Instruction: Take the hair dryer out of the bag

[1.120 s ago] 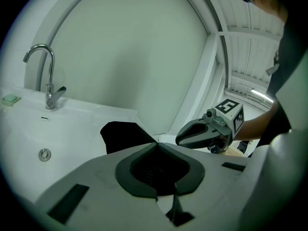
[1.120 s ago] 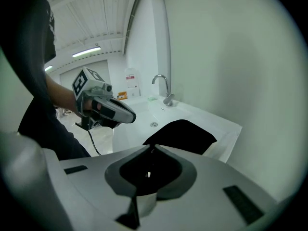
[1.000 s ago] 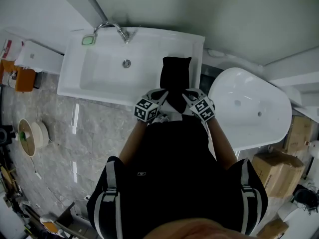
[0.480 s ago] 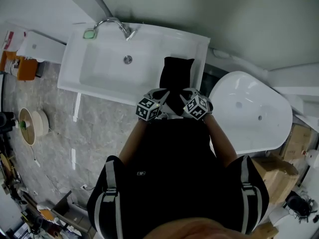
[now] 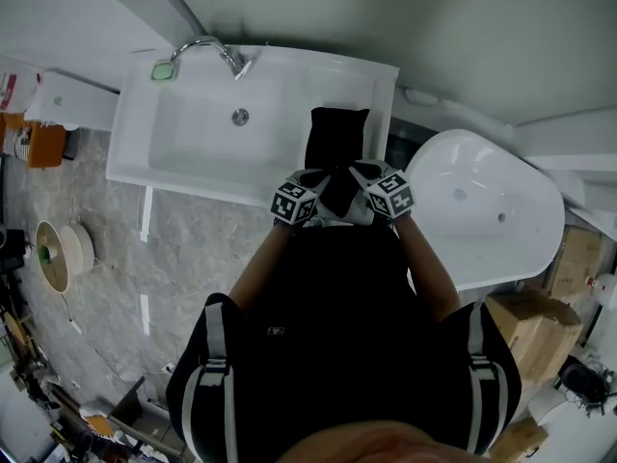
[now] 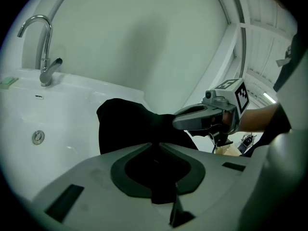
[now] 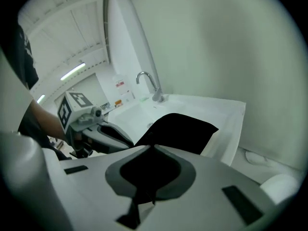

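White bathroom fittings fill the head view: a wide sink (image 5: 193,152) with a chrome faucet (image 5: 207,48) at its back rim, grey marbled floor (image 5: 193,249) before the sink, and an oval bathtub (image 5: 482,210) just beside the sink's right end. On the flat right end of this sink lies the black bag (image 5: 335,138), its length running from the front edge toward the back rim. At the sink's front edge both tools meet the near end of the bag. The left gripper (image 5: 316,181) is clenched on a fold of the black fabric. The right gripper (image 5: 359,177) has just been closing its jaws and now also pinches the fabric (the hair dryer itself shows in no view).
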